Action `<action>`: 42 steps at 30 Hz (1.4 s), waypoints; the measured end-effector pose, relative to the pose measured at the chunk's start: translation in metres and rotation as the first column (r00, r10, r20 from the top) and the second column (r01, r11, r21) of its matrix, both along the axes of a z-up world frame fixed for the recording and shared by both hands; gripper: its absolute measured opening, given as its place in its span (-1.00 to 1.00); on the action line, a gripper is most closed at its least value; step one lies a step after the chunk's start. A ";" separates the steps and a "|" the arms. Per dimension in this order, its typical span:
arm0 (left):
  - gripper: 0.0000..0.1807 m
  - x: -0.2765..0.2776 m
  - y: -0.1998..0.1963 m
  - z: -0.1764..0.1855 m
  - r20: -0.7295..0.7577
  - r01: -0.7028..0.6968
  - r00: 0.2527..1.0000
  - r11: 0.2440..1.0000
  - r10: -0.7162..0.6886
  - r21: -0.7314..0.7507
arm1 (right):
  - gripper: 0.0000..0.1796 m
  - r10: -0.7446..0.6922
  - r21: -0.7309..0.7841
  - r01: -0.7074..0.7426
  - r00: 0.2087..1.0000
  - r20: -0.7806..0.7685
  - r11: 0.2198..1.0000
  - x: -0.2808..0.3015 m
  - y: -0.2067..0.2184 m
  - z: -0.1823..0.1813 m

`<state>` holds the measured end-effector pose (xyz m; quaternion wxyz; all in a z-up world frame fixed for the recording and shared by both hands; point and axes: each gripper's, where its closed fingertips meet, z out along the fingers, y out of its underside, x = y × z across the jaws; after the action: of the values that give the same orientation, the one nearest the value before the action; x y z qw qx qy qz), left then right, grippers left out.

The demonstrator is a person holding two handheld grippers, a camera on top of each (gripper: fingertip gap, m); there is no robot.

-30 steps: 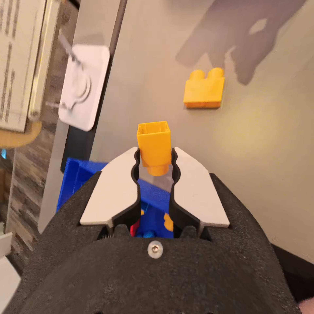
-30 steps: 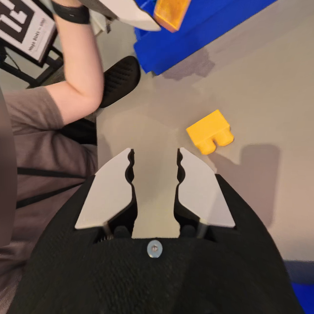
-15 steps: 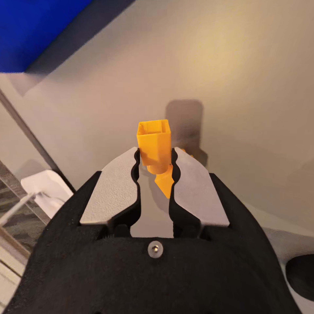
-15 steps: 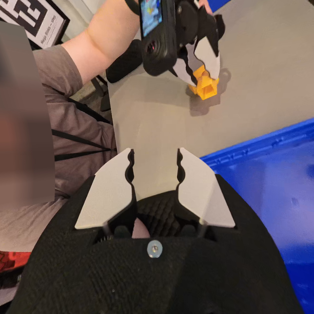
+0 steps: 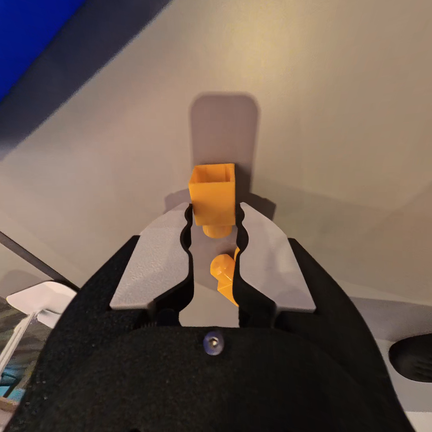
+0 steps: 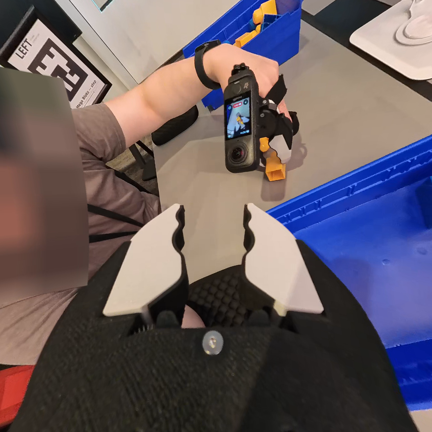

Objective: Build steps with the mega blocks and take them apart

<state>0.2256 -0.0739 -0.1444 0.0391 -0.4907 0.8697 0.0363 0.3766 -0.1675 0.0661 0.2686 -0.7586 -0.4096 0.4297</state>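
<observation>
Two grippers: left gripper [image 5: 214, 205] clamped on orange block [image 5: 212, 198], two-stud block [image 5: 224, 273] half hidden; right gripper [image 6: 213, 208] fingers apart.

The second yellow block [image 5: 225, 278] is mostly hidden behind the left tongs' [image 5: 214, 205] finger, seemingly two-studded.
</observation>
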 end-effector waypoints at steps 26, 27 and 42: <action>0.20 -0.100 0.012 -0.016 0.164 -0.627 0.757 0.773 0.633 -0.090 | -0.45 -0.026 -0.005 0.026 0.999 0.026 1.000 -0.007 0.009 -0.004; 0.19 -0.099 0.012 -0.018 0.160 -0.629 0.754 0.771 0.637 -0.100 | -0.45 -0.028 -0.005 0.028 0.999 0.025 1.000 -0.007 0.010 -0.004; -0.16 -0.100 0.015 -0.008 0.195 -0.656 0.700 0.726 0.687 -0.205 | -0.45 -0.003 -0.030 0.005 0.997 0.074 1.000 -0.022 0.018 -0.014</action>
<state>0.1256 -0.0588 -0.1528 0.1063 -0.7760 0.6180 -0.0681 0.3547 -0.1495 0.0521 0.2429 -0.7787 -0.4112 0.4068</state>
